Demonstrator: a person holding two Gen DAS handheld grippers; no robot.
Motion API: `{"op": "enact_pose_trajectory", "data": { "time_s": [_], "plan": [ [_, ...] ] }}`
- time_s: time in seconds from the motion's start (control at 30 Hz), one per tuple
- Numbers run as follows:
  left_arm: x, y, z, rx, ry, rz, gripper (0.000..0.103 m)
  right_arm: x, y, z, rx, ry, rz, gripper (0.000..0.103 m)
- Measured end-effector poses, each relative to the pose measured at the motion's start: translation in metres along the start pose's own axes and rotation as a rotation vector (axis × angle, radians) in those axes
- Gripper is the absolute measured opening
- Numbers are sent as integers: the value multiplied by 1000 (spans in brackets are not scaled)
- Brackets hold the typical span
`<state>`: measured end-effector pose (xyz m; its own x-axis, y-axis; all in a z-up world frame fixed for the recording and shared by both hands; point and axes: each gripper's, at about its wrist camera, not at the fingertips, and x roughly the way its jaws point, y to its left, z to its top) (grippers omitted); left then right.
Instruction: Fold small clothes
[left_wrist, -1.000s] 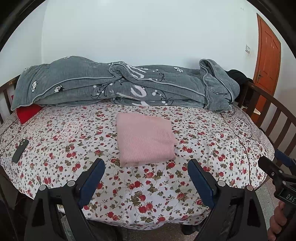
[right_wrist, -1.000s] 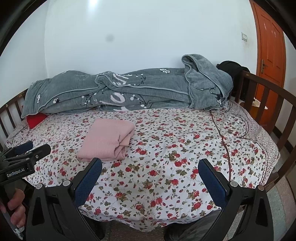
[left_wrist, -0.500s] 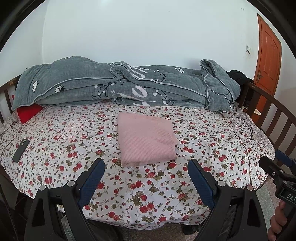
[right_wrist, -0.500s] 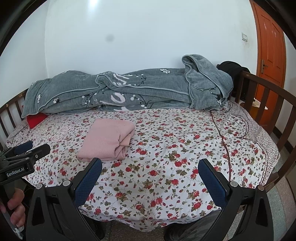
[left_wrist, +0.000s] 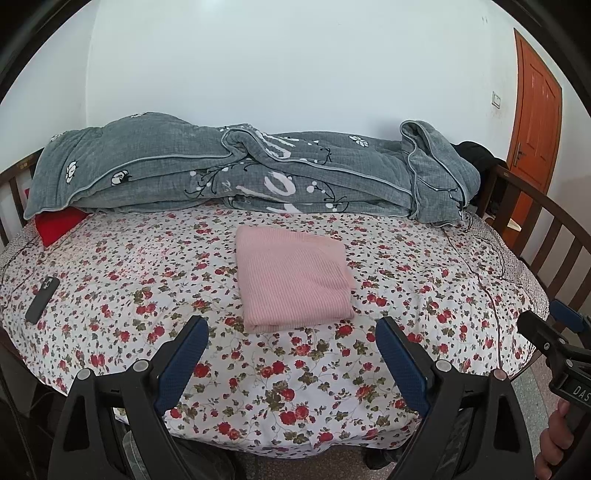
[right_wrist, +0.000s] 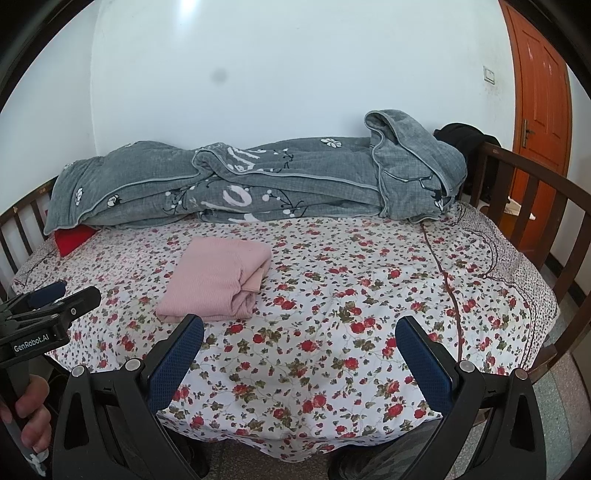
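Observation:
A pink knitted garment (left_wrist: 291, 278) lies folded into a thick rectangle on the flowered bedsheet (left_wrist: 147, 280); in the right wrist view the same garment (right_wrist: 218, 282) shows its layered edge on the right. My left gripper (left_wrist: 291, 332) hangs open over the bed's near edge, just short of the garment, with nothing between its blue pads. My right gripper (right_wrist: 301, 332) is open too, further right, over bare sheet (right_wrist: 369, 295), the garment beyond its left finger (right_wrist: 177, 362). Each view catches the other gripper held in a hand at its side.
A rolled grey quilt (left_wrist: 240, 177) fills the far side of the bed against the wall. A dark phone (left_wrist: 42, 299) lies near the left edge, a red cushion (left_wrist: 57, 223) at the far left. Wooden rails (right_wrist: 532, 206) bound the right side; an orange door (right_wrist: 543, 99) stands beyond.

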<state>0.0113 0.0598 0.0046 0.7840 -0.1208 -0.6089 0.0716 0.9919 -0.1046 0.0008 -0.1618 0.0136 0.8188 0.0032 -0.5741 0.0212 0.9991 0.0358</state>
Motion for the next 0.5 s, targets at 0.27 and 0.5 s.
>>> {"op": "enact_pose_trajectory", "data": {
  "time_s": [0.27, 0.5],
  "plan": [
    [0, 1, 1, -2, -1, 1, 92, -1, 3, 0, -5, -2, 0, 102],
    [0, 2, 1, -1, -2, 1, 92, -1, 4, 0, -3, -2, -1, 102]
  ]
}}
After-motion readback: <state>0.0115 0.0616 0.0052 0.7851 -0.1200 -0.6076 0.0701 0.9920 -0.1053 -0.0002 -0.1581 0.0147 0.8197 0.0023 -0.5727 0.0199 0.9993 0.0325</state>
